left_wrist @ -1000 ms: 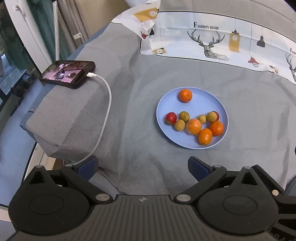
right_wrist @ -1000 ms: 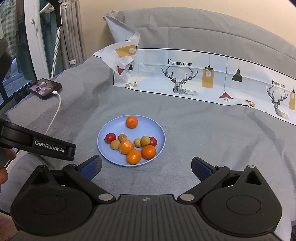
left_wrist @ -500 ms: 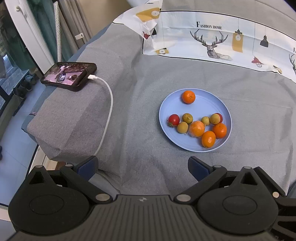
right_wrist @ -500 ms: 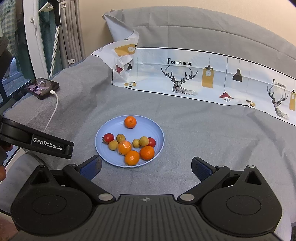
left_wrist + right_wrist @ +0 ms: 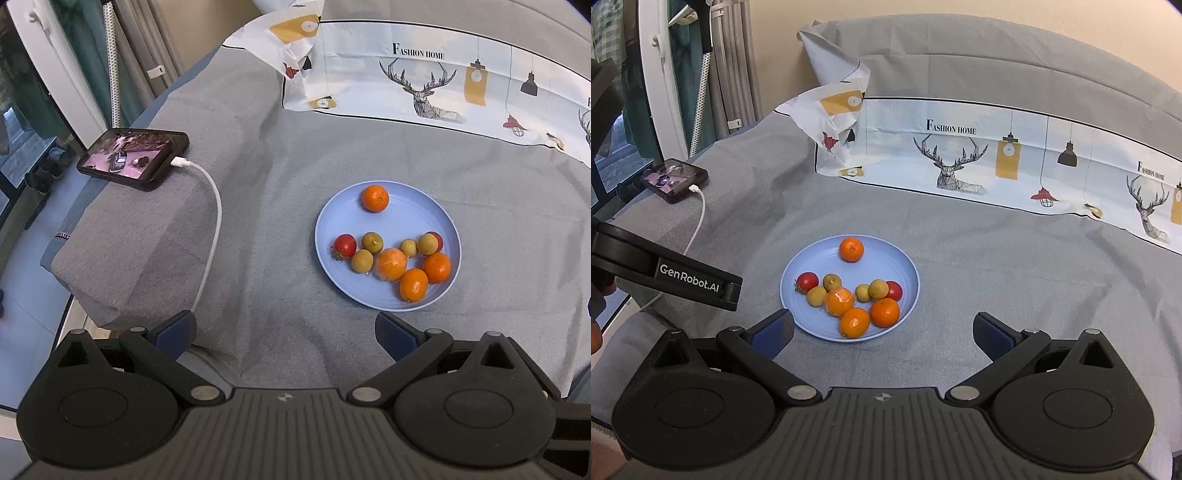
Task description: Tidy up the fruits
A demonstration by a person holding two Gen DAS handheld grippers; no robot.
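Grey-covered bed (image 5: 979,258) under soft indoor light, with a white deer-print pillowcase (image 5: 997,166) laid flat toward its head. Beige wall (image 5: 923,14) behind; white-framed window (image 5: 661,92) and grey curtains (image 5: 735,66) at left, pale tiled floor (image 5: 22,258) below.

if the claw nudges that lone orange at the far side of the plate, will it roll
Likely yes. The lone orange is round and sits apart from the other fruit, so nothing blocks it. The blue plate looks smooth and dished, so it would probably roll toward the cluster. The raised rim should keep it on the plate unless it is pushed hard.
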